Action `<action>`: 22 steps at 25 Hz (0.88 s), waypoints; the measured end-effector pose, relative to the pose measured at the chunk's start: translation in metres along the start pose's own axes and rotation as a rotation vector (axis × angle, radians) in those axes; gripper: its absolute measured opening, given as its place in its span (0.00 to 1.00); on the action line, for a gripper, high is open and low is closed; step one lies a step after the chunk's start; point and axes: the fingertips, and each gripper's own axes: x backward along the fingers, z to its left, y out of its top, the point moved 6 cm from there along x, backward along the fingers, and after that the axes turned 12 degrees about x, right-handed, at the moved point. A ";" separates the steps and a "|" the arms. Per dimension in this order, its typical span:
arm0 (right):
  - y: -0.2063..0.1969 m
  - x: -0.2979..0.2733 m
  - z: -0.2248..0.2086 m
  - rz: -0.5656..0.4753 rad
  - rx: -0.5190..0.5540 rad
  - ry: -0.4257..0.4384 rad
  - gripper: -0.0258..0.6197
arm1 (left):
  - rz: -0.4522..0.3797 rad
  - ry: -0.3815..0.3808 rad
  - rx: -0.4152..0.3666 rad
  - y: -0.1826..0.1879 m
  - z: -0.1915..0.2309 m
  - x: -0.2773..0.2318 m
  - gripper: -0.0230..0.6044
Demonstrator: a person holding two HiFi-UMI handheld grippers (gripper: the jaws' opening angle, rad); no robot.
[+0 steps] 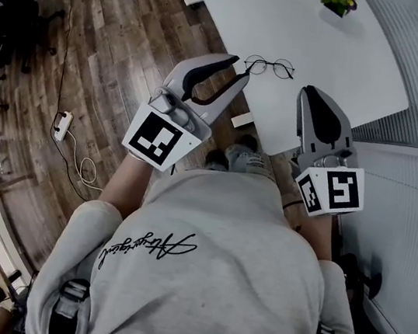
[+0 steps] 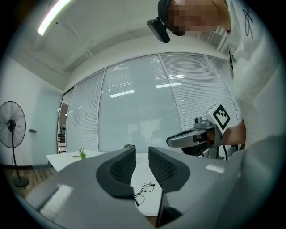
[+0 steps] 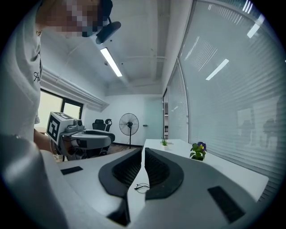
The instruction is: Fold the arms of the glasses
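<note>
One white table (image 1: 354, 44) is occupying the upper part of the head view, and the person is standing at its near edge, holding both tools above it and short of the task's thing. The left gripper (image 1: 238, 71) is keeping a narrow gap between its jaws with nothing in it; the right gripper (image 1: 315, 94) is holding its jaws pressed together, also empty. The glasses (image 1: 269, 67) are lying on the table near its front edge, just beyond the left gripper's tips and between the two tools, touched by neither; whether their arms are folded is too fine to tell. Judged from here, the thin wire frame is risking a slide toward the nearby edge if a jaw pushes it rather than pinches it, and a hard squeeze is likely to bend an arm or smear a lens. With jaws this narrow, either tool is needing to spread before it can take the frame. Both tools are pointing roughly level across the table, the left one angling inward toward the glasses.
</note>
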 end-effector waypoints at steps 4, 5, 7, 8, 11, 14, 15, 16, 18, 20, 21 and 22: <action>0.001 0.001 0.000 -0.013 -0.015 -0.013 0.06 | -0.015 0.004 0.032 0.000 0.000 0.005 0.15; 0.004 0.002 0.001 -0.015 -0.013 -0.015 0.06 | -0.016 0.005 0.038 0.001 0.000 0.007 0.14; 0.009 0.004 0.002 -0.020 -0.010 -0.018 0.05 | -0.016 0.005 0.049 0.003 0.000 0.011 0.12; 0.010 0.004 0.003 -0.024 -0.012 -0.020 0.04 | -0.016 0.005 0.051 0.003 0.001 0.012 0.12; 0.007 0.005 0.002 -0.035 -0.023 -0.023 0.04 | -0.021 0.008 0.047 0.001 0.000 0.012 0.11; 0.009 0.007 0.004 -0.061 -0.010 -0.020 0.04 | -0.027 0.014 0.047 0.002 0.000 0.013 0.09; 0.010 0.007 0.005 -0.069 -0.006 -0.018 0.04 | -0.030 0.018 0.048 0.003 0.000 0.014 0.09; 0.011 0.008 0.005 -0.075 -0.005 -0.017 0.04 | -0.033 0.021 0.050 0.004 0.000 0.014 0.08; 0.012 0.009 0.006 -0.083 -0.009 -0.016 0.04 | -0.036 0.025 0.057 0.003 0.001 0.016 0.06; 0.012 0.009 0.004 -0.084 -0.015 -0.017 0.04 | -0.039 0.022 0.057 0.003 0.001 0.016 0.05; 0.012 0.009 0.003 -0.082 -0.016 -0.017 0.04 | -0.040 0.020 0.054 0.002 0.001 0.016 0.04; 0.012 0.009 0.003 -0.077 -0.014 -0.018 0.04 | -0.039 0.019 0.050 0.002 0.001 0.016 0.04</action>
